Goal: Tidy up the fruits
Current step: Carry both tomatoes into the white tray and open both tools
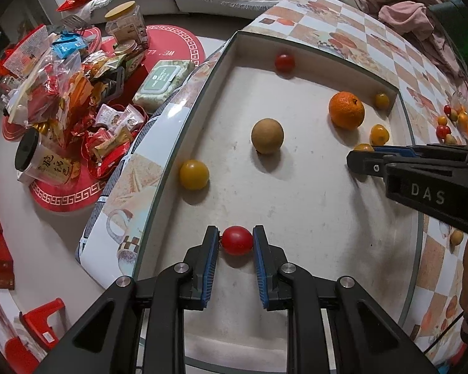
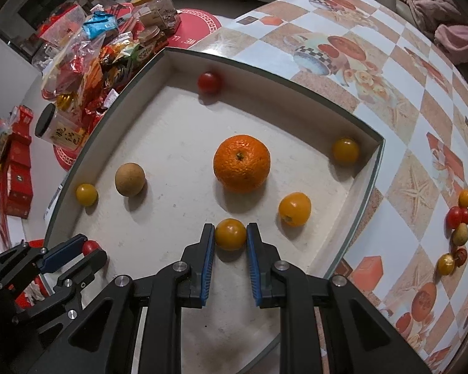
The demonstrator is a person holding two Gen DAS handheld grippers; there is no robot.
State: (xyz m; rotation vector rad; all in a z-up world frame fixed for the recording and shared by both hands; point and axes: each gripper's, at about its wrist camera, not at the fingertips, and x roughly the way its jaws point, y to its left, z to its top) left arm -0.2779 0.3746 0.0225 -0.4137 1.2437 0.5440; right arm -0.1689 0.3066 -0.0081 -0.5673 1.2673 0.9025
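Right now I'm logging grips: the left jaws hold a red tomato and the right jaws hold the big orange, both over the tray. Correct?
Not quite. The right gripper holds a small yellow tomato, as the right wrist view shows; the big orange sits free in the tray. The left gripper does hold a red tomato.

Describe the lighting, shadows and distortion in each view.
Left wrist view: overhead light, soft shadows under the red tomato and brown fruit; fisheye bends the tray rim; dark vignetted corners. Right wrist view: similar shadows under the orange; small glints on the yellow tomato; tablecloth checks curve.
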